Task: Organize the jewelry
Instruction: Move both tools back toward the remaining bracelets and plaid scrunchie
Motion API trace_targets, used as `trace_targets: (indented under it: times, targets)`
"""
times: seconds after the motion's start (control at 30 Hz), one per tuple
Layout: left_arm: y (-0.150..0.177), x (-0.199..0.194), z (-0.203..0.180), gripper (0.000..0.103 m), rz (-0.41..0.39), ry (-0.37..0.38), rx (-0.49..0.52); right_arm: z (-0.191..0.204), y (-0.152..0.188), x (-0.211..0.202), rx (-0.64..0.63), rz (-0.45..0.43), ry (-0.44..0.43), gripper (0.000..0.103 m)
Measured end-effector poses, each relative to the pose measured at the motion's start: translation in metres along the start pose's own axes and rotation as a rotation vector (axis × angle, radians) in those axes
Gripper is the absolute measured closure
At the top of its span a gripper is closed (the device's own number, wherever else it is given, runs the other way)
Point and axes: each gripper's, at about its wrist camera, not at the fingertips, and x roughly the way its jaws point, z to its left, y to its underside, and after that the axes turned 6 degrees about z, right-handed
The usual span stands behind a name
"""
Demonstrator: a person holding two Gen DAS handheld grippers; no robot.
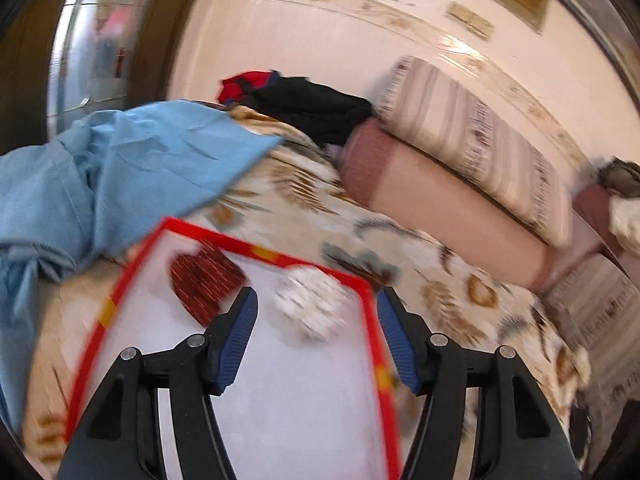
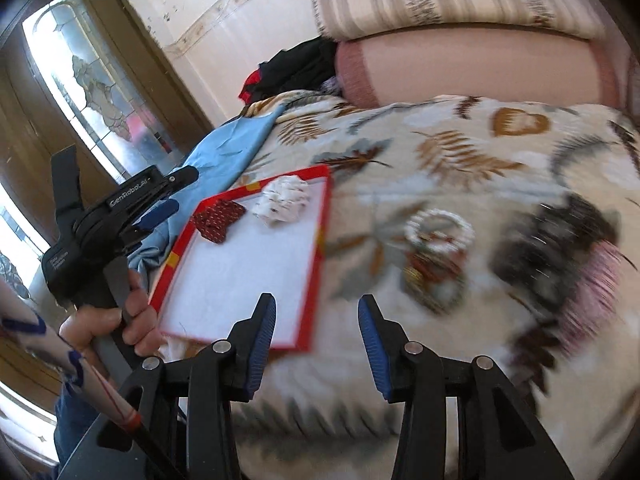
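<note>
Right wrist view: the right gripper (image 2: pixel 317 300) hangs with its jaws apart and nothing between them, just past the near edge of the red-framed tray (image 2: pixel 248 268) on the leaf-print blanket (image 2: pixel 460 152). Beside the tray lies a blurred heap of bangles (image 2: pixel 438 248); at its far end sit a dark red piece (image 2: pixel 218 216) and a white piece (image 2: pixel 286 200). Left gripper (image 1: pixel 316 302) hovers over the tray, jaws parted and empty.

A leaf-print bedspread (image 2: pixel 460 152) meets stacked bolsters (image 2: pixel 472 68), cream wall (image 1: pixel 320 40), glazed door (image 2: pixel 88 80).
</note>
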Motion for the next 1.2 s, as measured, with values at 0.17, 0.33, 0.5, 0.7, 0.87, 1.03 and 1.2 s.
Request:
trace_targets:
  times: [0.17, 0.33, 0.5, 0.7, 0.87, 1.03, 1.2]
  targets:
    - [0.039, -0.023, -0.057, 0.041, 0.018, 0.033, 0.15, -0.029, 0.023, -0.049, 0.071, -0.048, 0.022, 0.056]
    - [0.066, -0.044, -0.093, 0.039, 0.063, 0.109, 0.207, -0.051, 0.033, -0.092, 0.124, -0.103, 0.03, 0.056]
    - [0.07, -0.066, -0.122, 0.038, 0.086, 0.179, 0.25, -0.077, 0.024, -0.134, 0.161, -0.183, 0.037, 0.049]
    - [0.072, -0.055, -0.138, 0.034, 0.127, 0.169, 0.292, -0.109, -0.001, -0.148, 0.197, -0.254, 0.073, 0.045]
    - [0.09, -0.004, -0.138, 0.034, 0.235, 0.151, 0.293, -0.151, 0.006, -0.121, 0.228, -0.27, 0.141, 0.041]
    - [0.121, 0.039, -0.155, 0.046, 0.307, 0.138, 0.39, -0.202, 0.015, -0.103, 0.332, -0.223, 0.092, 0.042]
    - [0.142, 0.06, -0.184, 0.057, 0.326, 0.121, 0.571, -0.217, 0.014, -0.111, 0.361, -0.254, 0.093, 0.042]
